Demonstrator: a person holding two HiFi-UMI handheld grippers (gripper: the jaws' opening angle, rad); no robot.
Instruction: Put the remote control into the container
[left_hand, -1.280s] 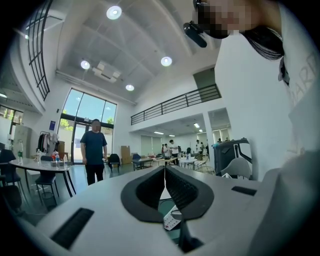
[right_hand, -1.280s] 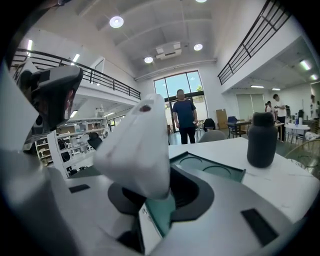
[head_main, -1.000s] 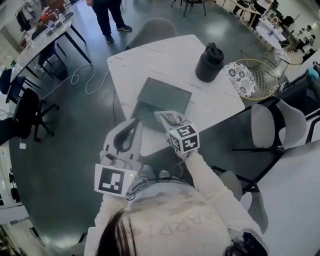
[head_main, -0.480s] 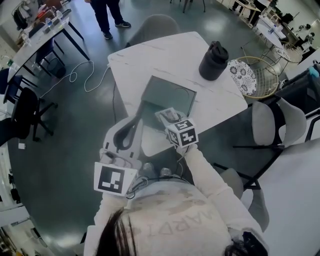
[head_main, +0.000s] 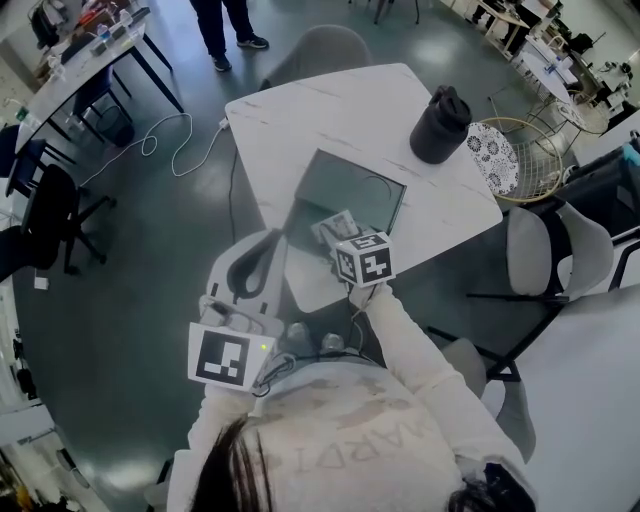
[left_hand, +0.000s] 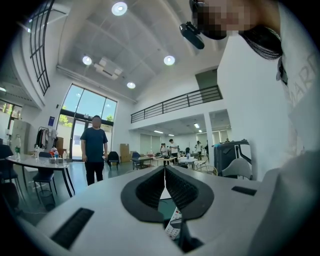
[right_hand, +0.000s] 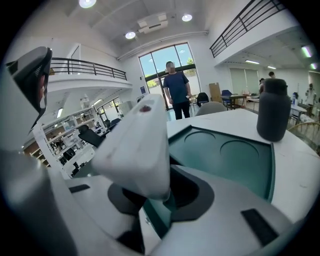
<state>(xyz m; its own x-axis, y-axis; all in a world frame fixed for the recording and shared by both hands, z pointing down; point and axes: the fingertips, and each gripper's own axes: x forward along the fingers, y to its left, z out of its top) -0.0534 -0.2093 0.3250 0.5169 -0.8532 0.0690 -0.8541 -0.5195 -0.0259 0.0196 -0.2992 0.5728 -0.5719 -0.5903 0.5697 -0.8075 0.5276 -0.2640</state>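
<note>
Directly below the head camera, a white tabletop (head_main: 330, 110) carries a shallow dark green container (head_main: 352, 190), which lies close to the tabletop's near edge. The right gripper (head_main: 343, 238), topped by its marker cube, is clamped on a white remote control (head_main: 335, 222), with its jaws pressing on the remote's lower end from both sides. The remote sticks out ahead of the gripper, tilted, above the container's near edge. In the right gripper view the remote control (right_hand: 136, 145) rises up and to the left from the jaws, and the container (right_hand: 235, 165), with two round recesses in its floor, lies just beyond. Whether the remote touches the container cannot be told. The left gripper (head_main: 268, 245) is at the tabletop's near left edge, beside the container; its jaws are pressed together with nothing between them. A black jug (head_main: 440, 125) stands near the tabletop's far right corner.
</note>
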